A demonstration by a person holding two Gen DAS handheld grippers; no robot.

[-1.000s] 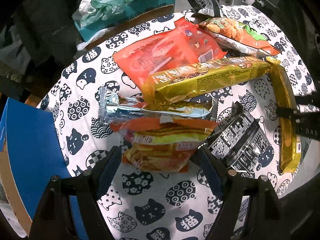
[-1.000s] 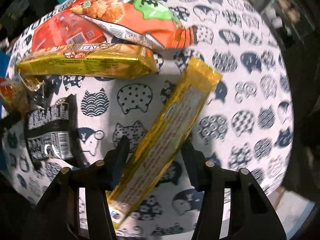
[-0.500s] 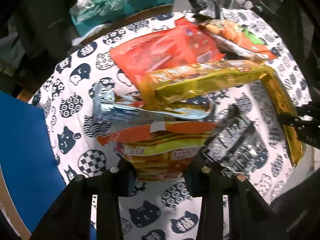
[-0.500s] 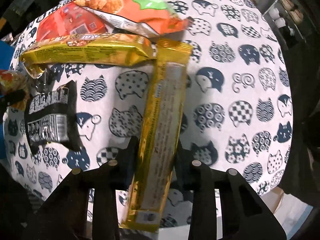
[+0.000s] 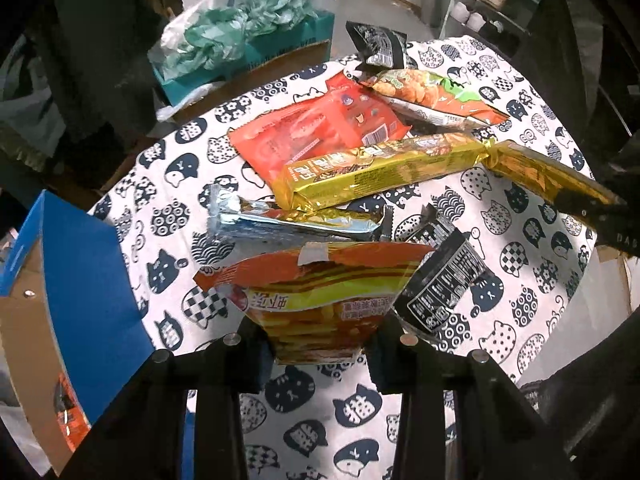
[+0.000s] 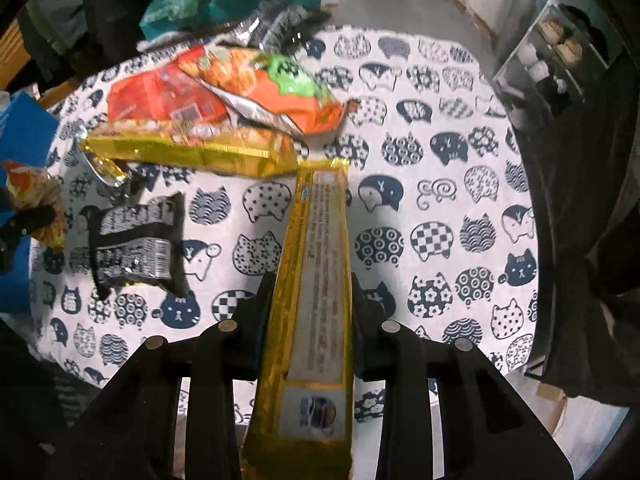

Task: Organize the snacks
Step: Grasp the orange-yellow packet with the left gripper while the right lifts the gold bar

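Lifting now: left gripper [image 5: 320, 344] clenches the orange-yellow crinkly snack bag [image 5: 320, 300], right gripper [image 6: 308, 308] grips the long gold foil packet [image 6: 316, 280], both newly raised off the cat-print tablecloth [image 5: 352, 408] (blue cardboard box [image 5: 88, 280] likely next), 2 snacks secured.

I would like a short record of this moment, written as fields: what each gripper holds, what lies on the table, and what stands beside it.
left gripper: shut on orange-and-yellow snack bag
right gripper: shut on long gold wrapped packet
table cover: white cloth with cat prints
still on table: black foil pouch; wide gold biscuit pack; red flat bag
beside table: blue cardboard box
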